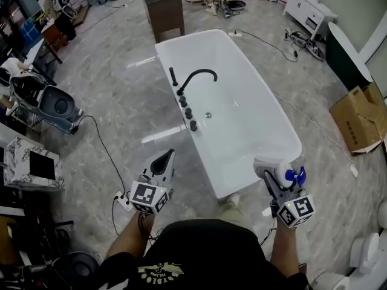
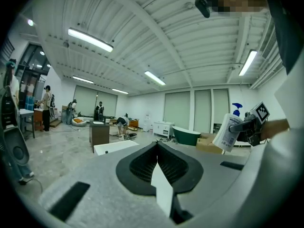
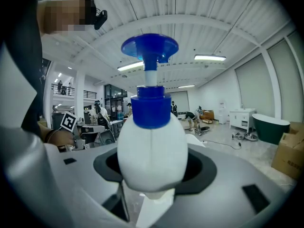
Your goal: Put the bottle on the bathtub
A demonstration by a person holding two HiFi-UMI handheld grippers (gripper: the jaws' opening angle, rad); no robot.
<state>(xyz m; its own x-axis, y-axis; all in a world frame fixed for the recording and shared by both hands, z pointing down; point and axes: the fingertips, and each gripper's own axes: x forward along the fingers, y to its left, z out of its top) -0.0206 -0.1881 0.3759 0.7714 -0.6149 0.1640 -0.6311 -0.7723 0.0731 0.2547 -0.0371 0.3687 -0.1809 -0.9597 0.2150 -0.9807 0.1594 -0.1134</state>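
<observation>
Right gripper view: right tool (image 3: pixel 151 198) is clamped on the white plastic pump bottle with blue pump head (image 3: pixel 152 144). Jaws are on the body below the shoulder, pump pointing away from the tool.

Head view: bottle is in the air near the near-right corner of the white glossy freestanding bathtub (image 1: pixel 166 59), not on it yet. Left tool (image 2: pixel 156 167) has jaws together with nothing in them, held off to the tub's left.

Handling, my read:
- Light thin-wall plastic, so it gives under squeeze; moderate clamp only.
- Smooth rounded sides, likely to slip or rotate.
- Grip the mid body as it is now, never the pump neck.
- Rim is narrow and slick. The ledge by the black curved faucet (image 1: pixel 196 77) looks the widest spot to set it down flat.
</observation>
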